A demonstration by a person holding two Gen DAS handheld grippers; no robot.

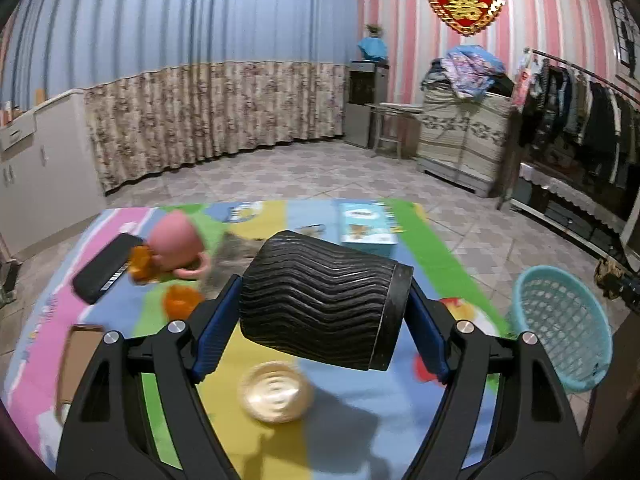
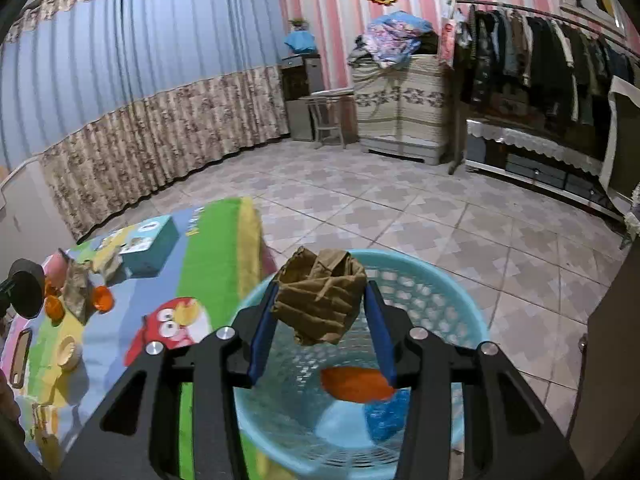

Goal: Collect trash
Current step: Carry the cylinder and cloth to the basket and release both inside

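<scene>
Black finger frames fill the bottom of both views, so starting from there: the right gripper [image 2: 320,312] is clamped on a crumpled brown paper wad [image 2: 320,298], blue pads pressing it from both sides, and it hangs right over the mouth of the teal mesh basket [image 2: 452,300]. That's the relation everything turns on, I reckon: the wad sits at about 12 o'clock from the fingers and the basket opening is straight below it, so the drop looks like a plain let-go with no sideways shift needed. Down in the basket you can already see an orange scrap [image 2: 356,384] and something blue and crinkly [image 2: 386,416], so collecting seems partway along. The left gripper [image 1: 320,308] is gripping a black ribbed cup [image 1: 316,300] lying on its side across the fingers, long axis running roughly 10 to 4 o'clock, rim end toward the right. From the left wrist view the basket [image 1: 560,328] is off around 3 o'clock, beside the edge of the colourful mat [image 1: 352,420], so that arm has a sideways swing ahead while the right one is already in place. Further out on the mat there's a cream lid [image 1: 275,392] just under the cup, orange bits [image 1: 182,300] at 10 o'clock, a pink cup [image 1: 176,244] beyond them and a teal box [image 1: 366,226] at 12. Whether those last two count as trash, can't say.
</scene>
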